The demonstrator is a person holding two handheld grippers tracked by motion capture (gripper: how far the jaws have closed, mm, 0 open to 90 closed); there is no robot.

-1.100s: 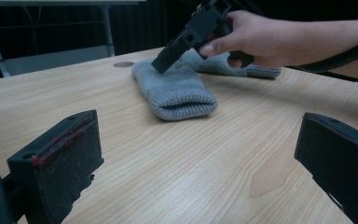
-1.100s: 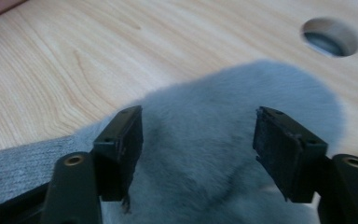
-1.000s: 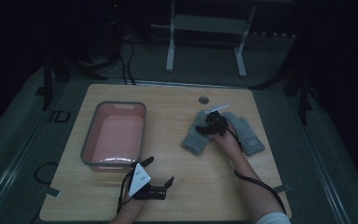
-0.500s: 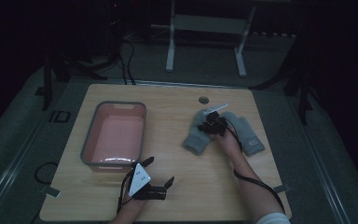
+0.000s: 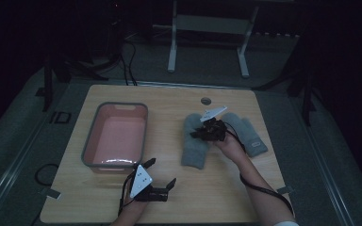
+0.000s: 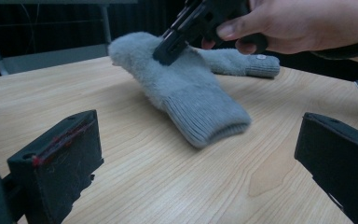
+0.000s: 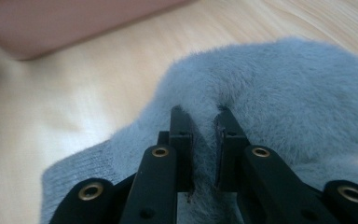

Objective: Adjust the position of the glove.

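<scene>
Pinching the near mitten [image 5: 196, 143] mid-worktop [image 5: 226, 188], right gripper [image 5: 206, 133] jaws just clamped on its fluffy fabric, second mitten [image 5: 248, 134] beside it, left gripper [image 5: 162, 184] wide apart near the tub [image 5: 116, 136]

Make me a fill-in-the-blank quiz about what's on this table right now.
1. The right tool is shut on a grey ____.
2. The second mitten lies flat on the ____ table.
3. The tub left of the mittens has a ____ inside.
4. The left tool has its jaws ____.

Missing words: mitten; wooden; pink; open
</scene>
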